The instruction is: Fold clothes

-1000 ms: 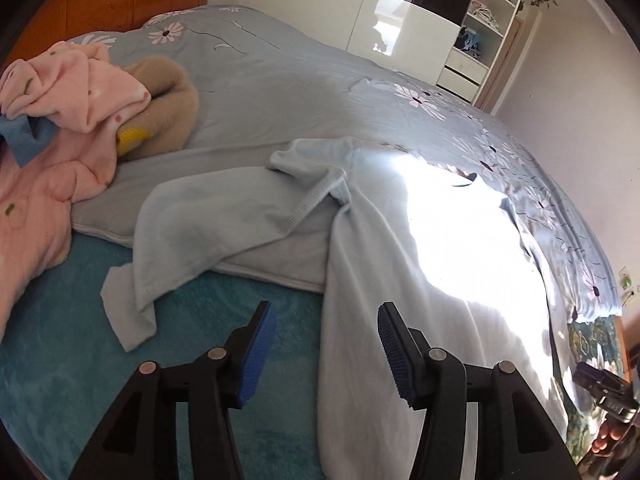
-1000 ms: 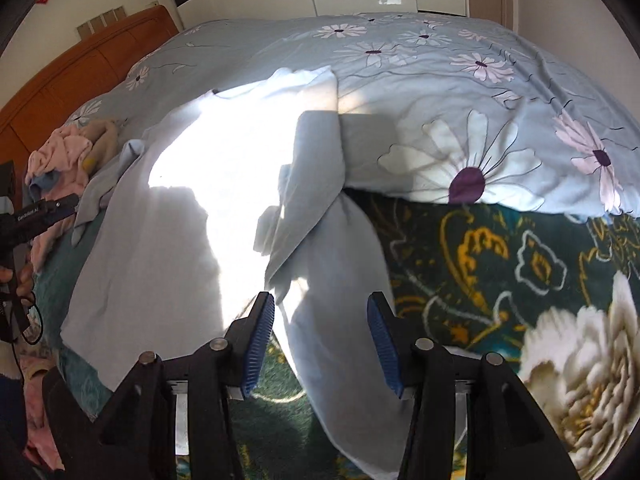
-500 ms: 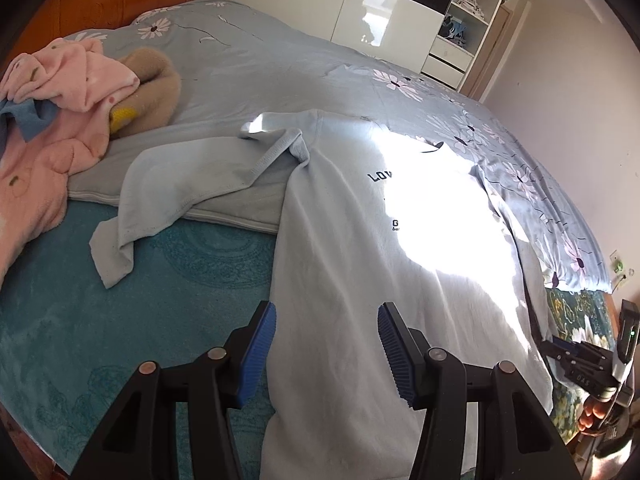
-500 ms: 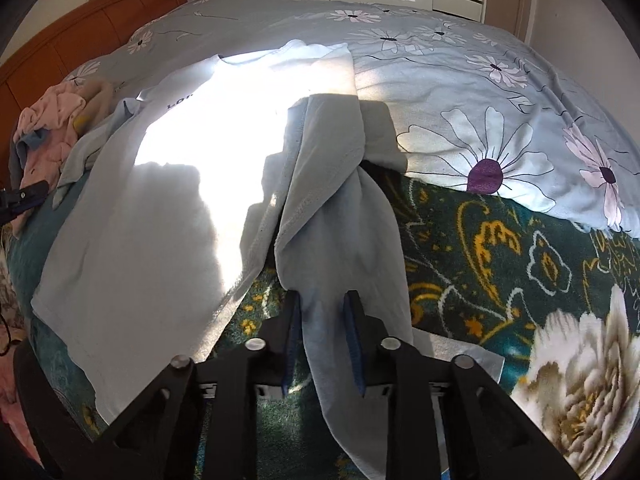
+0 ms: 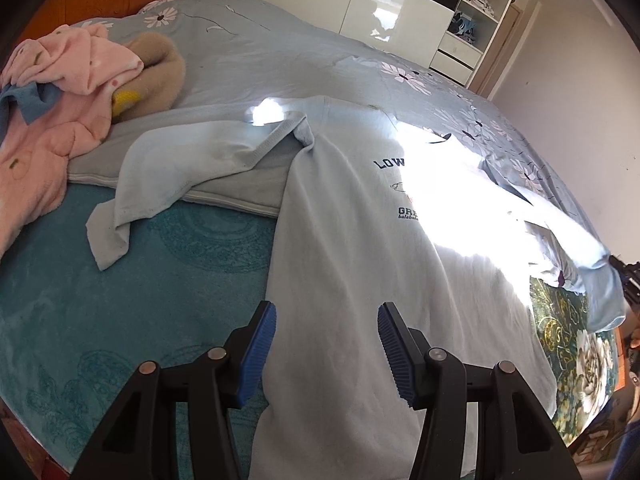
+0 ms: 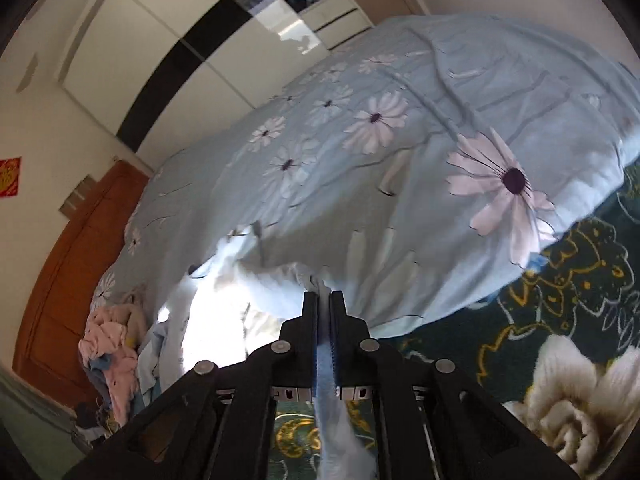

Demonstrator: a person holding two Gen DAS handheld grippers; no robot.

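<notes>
A pale blue long-sleeved shirt [image 5: 360,240] with dark lettering lies spread front up on the bed. Its left sleeve [image 5: 160,168] trails over a grey blanket onto the teal cover. My left gripper [image 5: 326,344] is open and empty, hovering over the shirt's lower left hem. My right gripper [image 6: 324,304] is shut on the shirt's right sleeve [image 6: 280,284] and holds it lifted off the bed; the sleeve's end hangs down between the jaws. In the left wrist view the lifted sleeve [image 5: 580,256] stretches toward the right edge.
A pink garment pile [image 5: 60,92] and a tan plush toy [image 5: 160,68] lie at the bed's head. A floral blue duvet [image 6: 400,140] covers the far side. A dark green floral blanket [image 6: 560,300] lies at the right. A white wardrobe [image 5: 400,0] stands behind.
My right gripper has closed on the right sleeve and lifted it up off the bed, tilting its view. My left gripper has stayed open, moving slightly over the hem.
</notes>
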